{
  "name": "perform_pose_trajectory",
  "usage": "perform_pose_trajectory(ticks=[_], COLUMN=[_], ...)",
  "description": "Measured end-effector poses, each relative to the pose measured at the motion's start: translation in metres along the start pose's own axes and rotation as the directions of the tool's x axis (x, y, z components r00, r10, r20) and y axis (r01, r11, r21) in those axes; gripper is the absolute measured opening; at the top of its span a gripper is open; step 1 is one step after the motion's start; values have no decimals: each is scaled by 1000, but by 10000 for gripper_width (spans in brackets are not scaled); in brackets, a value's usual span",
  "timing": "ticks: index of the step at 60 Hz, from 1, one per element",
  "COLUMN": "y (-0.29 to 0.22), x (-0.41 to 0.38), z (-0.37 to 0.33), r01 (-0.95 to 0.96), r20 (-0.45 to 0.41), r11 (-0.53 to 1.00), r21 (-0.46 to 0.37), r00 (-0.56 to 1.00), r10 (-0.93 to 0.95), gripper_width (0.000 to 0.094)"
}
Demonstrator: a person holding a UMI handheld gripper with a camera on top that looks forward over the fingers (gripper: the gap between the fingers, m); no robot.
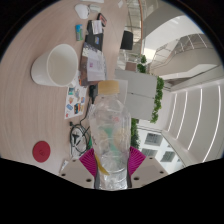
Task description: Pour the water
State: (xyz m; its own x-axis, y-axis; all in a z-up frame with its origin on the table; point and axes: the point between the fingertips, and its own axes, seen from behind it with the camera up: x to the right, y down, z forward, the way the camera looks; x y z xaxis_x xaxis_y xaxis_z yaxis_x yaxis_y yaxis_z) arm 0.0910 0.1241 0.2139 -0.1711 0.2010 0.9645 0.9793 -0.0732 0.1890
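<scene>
My gripper (111,160) is shut on a clear plastic water bottle (110,135). The bottle stands upright between the magenta pads (91,160), which press on its lower sides. It has a pale cap end (109,89) at its top and some yellow and green marking on its wall. A white cup (56,65) stands on the pale table (40,110) beyond the fingers, to the left of the bottle. The bottle is held above the table, apart from the cup.
A round red object (41,150) lies on the table to the left of the fingers. Cards, cables and small boxes (78,100) lie just left of the bottle. A box (94,62) and other desk clutter sit beyond. A green plant (158,100) and windows are at the right.
</scene>
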Motion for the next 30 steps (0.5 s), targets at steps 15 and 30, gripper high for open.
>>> perform_pose_trajectory(ticks=[15,30], y=[-58,-77], x=[24,26], z=[6,5], r01=[571,648], r20=[-110,-127], r11=[821,761], r21=[7,33], r00=[817,758], r10=[-566,-640], gripper_width=[361,363])
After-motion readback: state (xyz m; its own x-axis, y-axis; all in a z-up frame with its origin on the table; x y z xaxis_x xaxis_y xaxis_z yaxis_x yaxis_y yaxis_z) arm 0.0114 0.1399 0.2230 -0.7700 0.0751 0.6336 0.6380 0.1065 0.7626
